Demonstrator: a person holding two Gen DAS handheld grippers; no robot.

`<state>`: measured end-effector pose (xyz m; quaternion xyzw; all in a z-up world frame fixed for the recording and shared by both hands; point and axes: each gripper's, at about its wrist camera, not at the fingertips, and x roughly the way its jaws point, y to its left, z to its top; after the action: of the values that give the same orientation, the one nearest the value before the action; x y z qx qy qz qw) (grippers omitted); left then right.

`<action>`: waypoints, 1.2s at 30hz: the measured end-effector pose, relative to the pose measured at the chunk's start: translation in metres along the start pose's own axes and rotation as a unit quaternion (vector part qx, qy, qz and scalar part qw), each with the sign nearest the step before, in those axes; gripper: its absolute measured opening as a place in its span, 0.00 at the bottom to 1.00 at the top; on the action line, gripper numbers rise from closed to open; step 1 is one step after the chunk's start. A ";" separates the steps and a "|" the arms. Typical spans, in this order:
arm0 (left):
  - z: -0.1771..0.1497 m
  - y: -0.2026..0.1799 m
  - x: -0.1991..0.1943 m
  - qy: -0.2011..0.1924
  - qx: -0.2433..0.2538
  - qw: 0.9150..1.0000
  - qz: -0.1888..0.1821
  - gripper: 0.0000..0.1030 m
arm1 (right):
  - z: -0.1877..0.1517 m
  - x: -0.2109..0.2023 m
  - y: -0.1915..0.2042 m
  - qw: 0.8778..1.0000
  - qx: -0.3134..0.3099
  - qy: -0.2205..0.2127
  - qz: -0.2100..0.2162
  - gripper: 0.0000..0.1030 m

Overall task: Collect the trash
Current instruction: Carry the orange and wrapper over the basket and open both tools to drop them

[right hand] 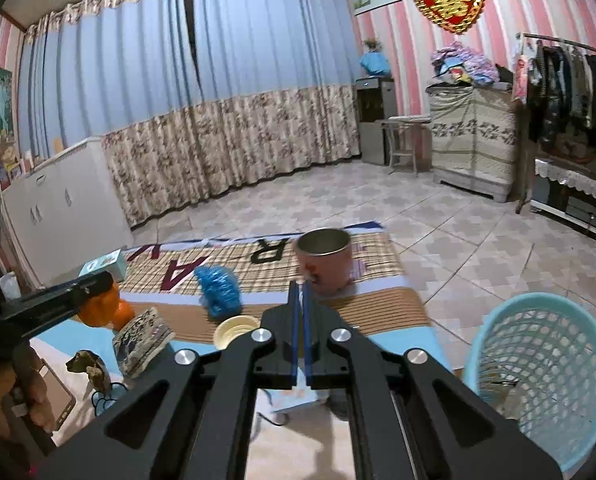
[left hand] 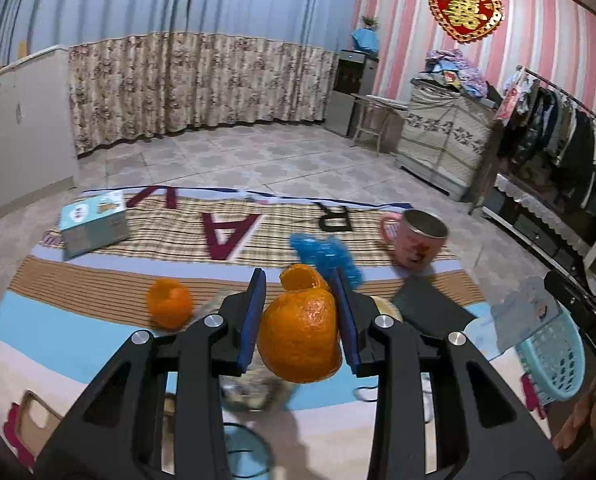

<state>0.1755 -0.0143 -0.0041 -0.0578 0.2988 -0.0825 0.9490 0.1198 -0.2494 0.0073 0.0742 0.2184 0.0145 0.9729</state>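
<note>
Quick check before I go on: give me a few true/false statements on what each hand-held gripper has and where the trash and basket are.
1. The left hand-held gripper is shut on a piece of orange peel. True.
2. The right hand-held gripper holds the blue plastic wad. False: its blue pads are together with nothing between them; the blue plastic wad lies on the mat.
3. The light blue basket stands on the floor to the right of the mat. True.
4. The pink mug lies on its side. False: it stands upright, its opening up.
5. A second piece of orange peel lies on the mat, left of the left hand-held gripper. True.
</note>
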 end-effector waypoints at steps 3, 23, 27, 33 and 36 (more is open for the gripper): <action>0.000 -0.022 0.002 0.000 0.006 1.000 -0.016 0.32 | 0.003 -0.012 -0.021 1.000 0.008 -0.013 -0.020 0.02; -0.026 -0.211 0.024 0.022 0.074 0.985 -0.157 0.32 | -0.004 -0.065 -0.177 0.978 0.082 -0.032 -0.191 0.02; -0.039 -0.248 0.034 0.036 0.087 0.979 -0.183 0.32 | -0.015 -0.068 -0.201 0.973 0.086 -0.020 -0.215 0.02; -0.066 -0.300 0.051 0.056 0.129 0.966 -0.216 0.32 | -0.021 -0.073 -0.223 0.967 0.106 -0.019 -0.229 0.02; -0.074 -0.312 0.060 0.070 0.143 0.961 -0.226 0.32 | -0.024 -0.072 -0.230 0.966 0.113 -0.018 -0.231 0.02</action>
<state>0.1431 -0.3359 -0.0482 0.0185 0.3285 -0.3401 0.8809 0.0436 -0.4783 -0.0189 0.1317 0.2126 -0.2372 0.9387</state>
